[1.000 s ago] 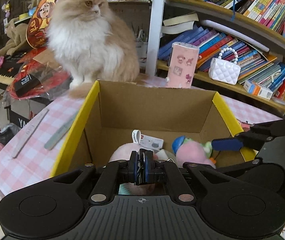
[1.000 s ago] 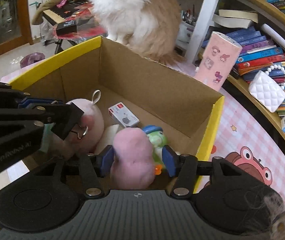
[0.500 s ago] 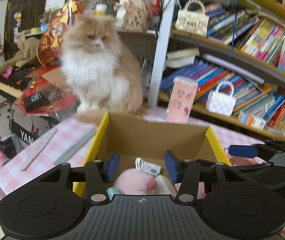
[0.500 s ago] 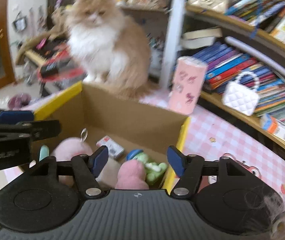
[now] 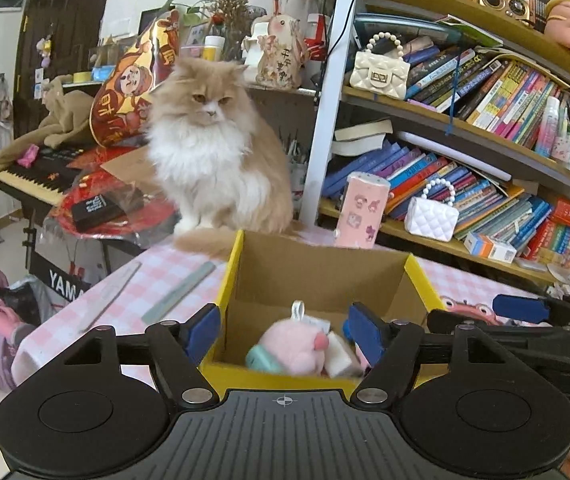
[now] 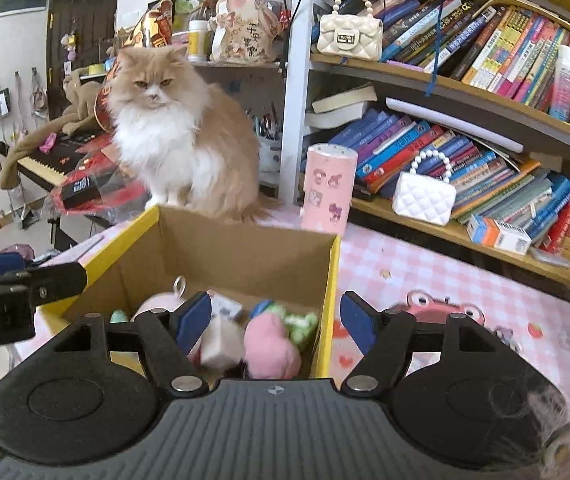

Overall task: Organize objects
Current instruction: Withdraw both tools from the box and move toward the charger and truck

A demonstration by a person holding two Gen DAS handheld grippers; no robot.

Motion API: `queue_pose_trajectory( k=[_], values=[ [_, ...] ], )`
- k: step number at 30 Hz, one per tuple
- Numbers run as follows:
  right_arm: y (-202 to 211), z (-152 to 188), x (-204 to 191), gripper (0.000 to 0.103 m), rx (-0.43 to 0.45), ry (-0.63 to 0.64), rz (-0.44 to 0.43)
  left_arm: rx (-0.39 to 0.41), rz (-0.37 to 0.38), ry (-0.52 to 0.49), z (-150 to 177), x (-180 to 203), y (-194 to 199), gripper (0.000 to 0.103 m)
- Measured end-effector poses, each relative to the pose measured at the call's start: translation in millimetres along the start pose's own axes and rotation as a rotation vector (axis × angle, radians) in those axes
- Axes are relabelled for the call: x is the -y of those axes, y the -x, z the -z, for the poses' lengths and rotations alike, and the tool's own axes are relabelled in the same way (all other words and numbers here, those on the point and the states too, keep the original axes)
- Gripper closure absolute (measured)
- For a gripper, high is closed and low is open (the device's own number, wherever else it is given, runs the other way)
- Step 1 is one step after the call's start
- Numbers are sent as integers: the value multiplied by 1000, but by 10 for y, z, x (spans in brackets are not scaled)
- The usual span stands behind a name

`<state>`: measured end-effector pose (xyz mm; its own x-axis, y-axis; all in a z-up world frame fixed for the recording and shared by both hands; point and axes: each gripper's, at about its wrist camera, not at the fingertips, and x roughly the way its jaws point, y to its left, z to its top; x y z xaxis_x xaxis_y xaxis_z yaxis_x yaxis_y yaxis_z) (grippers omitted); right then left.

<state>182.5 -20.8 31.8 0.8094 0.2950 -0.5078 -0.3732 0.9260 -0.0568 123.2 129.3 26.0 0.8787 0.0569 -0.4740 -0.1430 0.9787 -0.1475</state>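
A cardboard box [image 5: 317, 276] with yellow edges stands on the pink checked tablecloth. Inside it lie a pink plush ball [image 5: 297, 344], a second pink plush toy [image 6: 271, 344], a green frog toy [image 6: 297, 326] and a small white packet [image 6: 225, 308]. My left gripper [image 5: 283, 330] hovers above the box's near rim; its jaws are opening and nothing is between them. My right gripper [image 6: 277, 320] hangs open over the box's near right corner and holds nothing. Each gripper's blue-padded finger shows at the edge of the other's view.
A fluffy orange-and-white cat [image 5: 213, 160] sits right behind the box. A pink canister [image 5: 363, 216] stands at the box's far right corner. Two rulers [image 5: 181, 292] lie on the cloth to the left. Crowded bookshelves [image 5: 465, 152] rise on the right, and a keyboard [image 5: 33, 176] stands far left.
Both grippers drew back and up out of the box. The right one let go of the pink plush toy, which stays inside. The left jaws went from shut to wide apart.
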Motion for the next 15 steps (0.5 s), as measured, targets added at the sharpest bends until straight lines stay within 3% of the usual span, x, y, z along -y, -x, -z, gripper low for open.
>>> queue_pose_trajectory(
  k=[5, 15],
  values=[
    [228, 232, -175, 32, -33, -12, 18, -25, -10, 5, 200, -102, 196, 22],
    [635, 682, -499, 30, -105, -25, 16, -97, -26, 19, 574, -253, 576, 17]
  ],
)
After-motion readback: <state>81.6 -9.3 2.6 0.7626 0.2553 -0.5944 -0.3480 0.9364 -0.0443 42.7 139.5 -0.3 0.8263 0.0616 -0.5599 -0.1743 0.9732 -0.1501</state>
